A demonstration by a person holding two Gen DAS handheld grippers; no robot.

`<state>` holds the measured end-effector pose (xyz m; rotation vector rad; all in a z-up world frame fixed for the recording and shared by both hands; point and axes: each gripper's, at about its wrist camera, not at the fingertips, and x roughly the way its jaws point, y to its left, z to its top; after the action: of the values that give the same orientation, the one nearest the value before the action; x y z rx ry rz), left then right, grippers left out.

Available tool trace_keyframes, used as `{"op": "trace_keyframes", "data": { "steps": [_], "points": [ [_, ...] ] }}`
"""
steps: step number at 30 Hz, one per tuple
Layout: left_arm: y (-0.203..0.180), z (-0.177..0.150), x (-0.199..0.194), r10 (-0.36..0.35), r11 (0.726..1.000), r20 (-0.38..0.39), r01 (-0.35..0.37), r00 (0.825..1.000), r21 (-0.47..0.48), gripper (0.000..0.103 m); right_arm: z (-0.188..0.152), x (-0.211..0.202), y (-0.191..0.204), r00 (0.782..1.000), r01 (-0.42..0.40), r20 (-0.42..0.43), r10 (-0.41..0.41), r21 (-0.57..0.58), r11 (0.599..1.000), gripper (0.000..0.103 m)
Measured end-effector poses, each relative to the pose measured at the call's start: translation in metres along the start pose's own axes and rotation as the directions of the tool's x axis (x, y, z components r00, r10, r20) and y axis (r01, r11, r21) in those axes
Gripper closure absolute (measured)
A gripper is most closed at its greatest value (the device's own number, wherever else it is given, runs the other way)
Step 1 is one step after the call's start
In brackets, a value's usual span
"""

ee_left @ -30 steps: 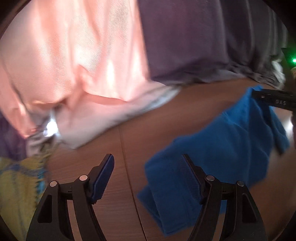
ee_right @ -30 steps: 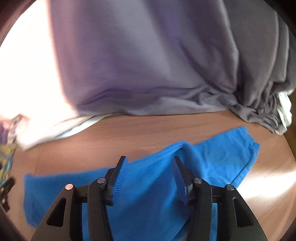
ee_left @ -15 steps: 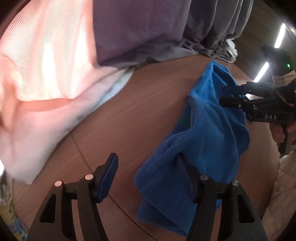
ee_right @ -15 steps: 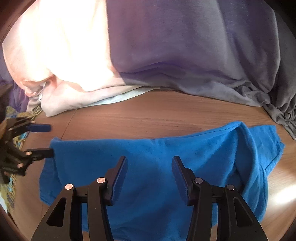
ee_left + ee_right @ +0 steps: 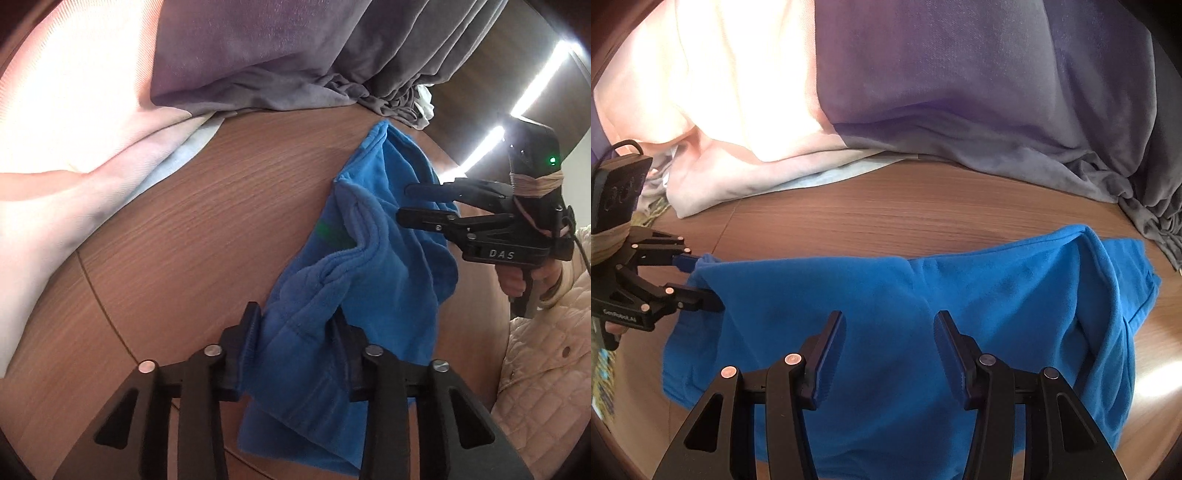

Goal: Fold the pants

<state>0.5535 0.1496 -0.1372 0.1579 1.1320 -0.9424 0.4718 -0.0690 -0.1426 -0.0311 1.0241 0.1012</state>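
Now the left gripper (image 5: 295,325) jaws are closing around the blue pants (image 5: 373,280), earlier apart; right gripper (image 5: 889,332) jaws released.

Our left gripper (image 5: 297,334) tilted down, jaws closing on fabric; our right gripper (image 5: 889,347) tilted down, jaws parted, empty.

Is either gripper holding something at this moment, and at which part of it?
The left gripper is closing its jaws on a bunched end of the blue pants. The right gripper hangs open above them, holding nothing.
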Motion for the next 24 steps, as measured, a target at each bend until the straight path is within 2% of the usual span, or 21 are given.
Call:
{"op": "trace_keyframes", "data": {
  "steps": [6, 10, 14, 18, 22, 24],
  "points": [
    [-0.018, -0.003, -0.022, 0.048, 0.992, -0.053, -0.054, 0.997, -0.117, 0.071, 0.0, -0.005, -0.008, 0.999, -0.018, 0.039, 0.017, 0.02, 1.0, 0.052],
    [-0.025, -0.005, -0.027, 0.059, 0.975, -0.125, -0.084, 0.99, -0.208, 0.071, 0.003, -0.001, -0.017, 0.998, -0.017, 0.053, 0.015, 0.036, 0.999, 0.052],
    [-0.007, -0.012, -0.015, 0.043, 0.929, -0.198, -0.112, 0.979, -0.352, 0.07, 0.01, 0.012, -0.024, 0.998, -0.016, 0.063, 0.014, 0.035, 0.999, 0.052],
    [0.017, -0.02, 0.004, 0.05, 0.885, -0.263, -0.165, 0.963, -0.436, 0.068, 0.019, 0.031, -0.028, 0.997, 0.044, 0.055, -0.045, 0.017, 0.999, 0.052],
    [0.025, -0.025, 0.017, 0.05, 0.869, -0.3, -0.19, 0.953, -0.458, 0.061, 0.023, 0.045, -0.033, 0.996, 0.083, 0.023, -0.083, 0.022, 0.996, 0.052],
    [0.025, -0.025, 0.019, 0.068, 0.867, -0.313, -0.212, 0.947, -0.451, 0.054, 0.024, 0.051, -0.036, 0.995, 0.1, 0.011, -0.1, 0.02, 0.995, 0.052]
  ]
}}
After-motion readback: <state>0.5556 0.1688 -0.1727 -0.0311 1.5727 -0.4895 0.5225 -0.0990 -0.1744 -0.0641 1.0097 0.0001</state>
